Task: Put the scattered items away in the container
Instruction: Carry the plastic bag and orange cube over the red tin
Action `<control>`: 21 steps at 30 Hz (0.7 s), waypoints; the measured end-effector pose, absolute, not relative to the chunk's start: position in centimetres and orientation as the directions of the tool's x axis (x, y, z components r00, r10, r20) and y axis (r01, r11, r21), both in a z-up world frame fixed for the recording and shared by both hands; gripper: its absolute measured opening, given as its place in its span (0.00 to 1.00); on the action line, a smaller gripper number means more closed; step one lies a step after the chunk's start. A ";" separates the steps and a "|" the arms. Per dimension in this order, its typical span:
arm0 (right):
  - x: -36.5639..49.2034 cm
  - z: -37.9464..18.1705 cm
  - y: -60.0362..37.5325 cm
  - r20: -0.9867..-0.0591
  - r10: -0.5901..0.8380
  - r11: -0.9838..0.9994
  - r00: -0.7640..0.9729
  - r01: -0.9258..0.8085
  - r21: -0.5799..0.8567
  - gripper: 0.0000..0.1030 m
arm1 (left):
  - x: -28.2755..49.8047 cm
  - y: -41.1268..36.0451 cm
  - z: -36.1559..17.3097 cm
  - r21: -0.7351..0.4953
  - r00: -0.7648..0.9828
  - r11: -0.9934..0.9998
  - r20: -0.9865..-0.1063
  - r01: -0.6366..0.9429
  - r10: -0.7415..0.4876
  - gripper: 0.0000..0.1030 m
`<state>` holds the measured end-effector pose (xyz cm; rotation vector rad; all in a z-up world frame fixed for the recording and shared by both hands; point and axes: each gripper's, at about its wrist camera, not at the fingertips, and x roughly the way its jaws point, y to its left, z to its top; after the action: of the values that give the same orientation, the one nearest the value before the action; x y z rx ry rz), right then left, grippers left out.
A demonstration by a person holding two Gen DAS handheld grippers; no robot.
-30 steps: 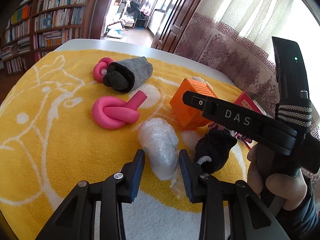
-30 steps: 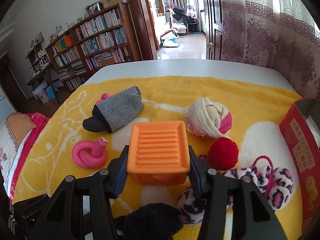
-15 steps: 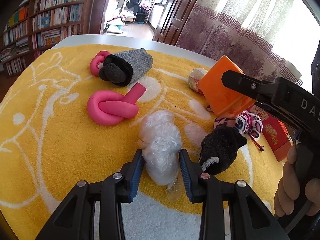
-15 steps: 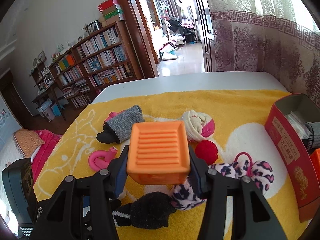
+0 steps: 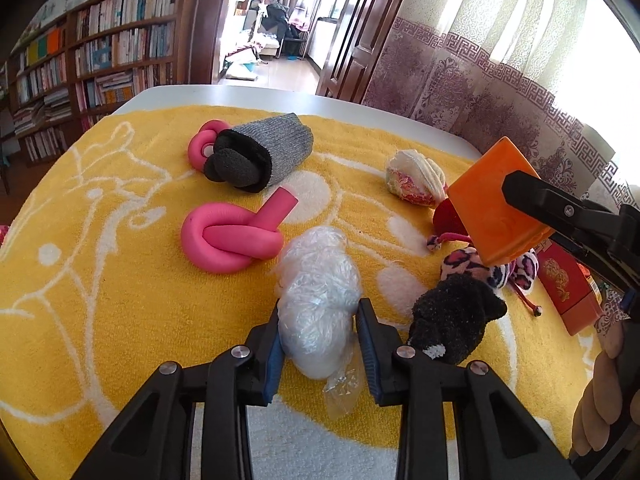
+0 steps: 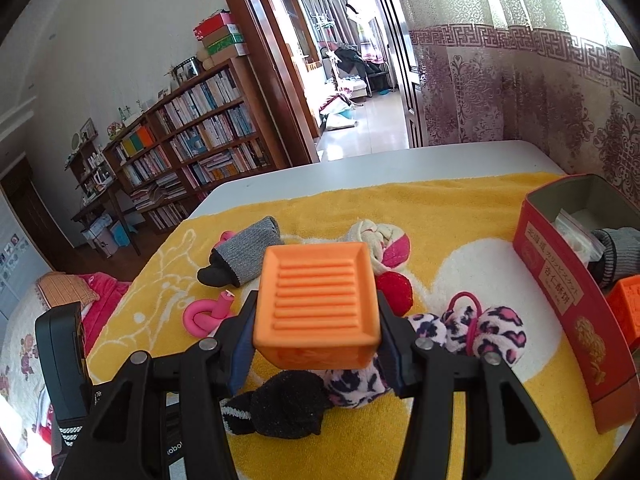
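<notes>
My left tongs (image 5: 318, 344) are closed on the clear plastic bag (image 5: 318, 300), the pads pressing its near end from both sides while the bundle rests on the yellow towel (image 5: 100, 280). Its long axis runs straight away from me, in line with the fingers, so the grip sits across the narrow way. My right tongs (image 6: 316, 344) hold the orange block (image 6: 316, 300) at a middling width, its ribbed face up and its body clear of the towel.

What matters next is where the red box (image 6: 560, 292) lies: it stands open at the right edge of the towel, to the right of both tongs and slightly farther off than the block. I judge the right hand is the nearer one, so the block should go in first, travelling rightward over the leopard-print scrunchie (image 6: 480, 324). The box already has a grey sock, a plastic packet and what looks like another orange block in it, though the rim hides much of it.

Around the bag, the black sock (image 5: 452, 320) lies just to the right, the pink foam knot (image 5: 232, 240) to the far left, and the grey sock roll (image 5: 264, 156) beyond that. The bag must cross the black sock to reach the box.
</notes>
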<state>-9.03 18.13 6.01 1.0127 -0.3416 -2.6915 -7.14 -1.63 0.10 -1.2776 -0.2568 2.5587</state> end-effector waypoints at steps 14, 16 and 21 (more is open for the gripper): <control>-7.5 7.6 21.7 -0.571 -0.276 -0.939 -0.774 0.091 0.330 0.55 | -6.2 -1.2 3.1 -0.298 -0.609 -0.939 -0.717 -0.172 0.339 0.33; -7.0 8.0 22.8 -0.562 -0.258 -0.942 -0.786 0.075 0.327 0.55 | -6.0 -0.4 3.8 -0.291 -0.611 -0.937 -0.711 -0.193 0.347 0.33; -5.7 8.7 27.1 -0.545 -0.179 -0.948 -0.819 -0.005 0.318 0.55 | -5.8 2.2 5.2 -0.273 -0.614 -0.930 -0.699 -0.246 0.368 0.33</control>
<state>-5.67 27.05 8.73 0.9071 -0.4713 -2.8726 -5.76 2.20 5.24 -1.1485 -0.2131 2.5412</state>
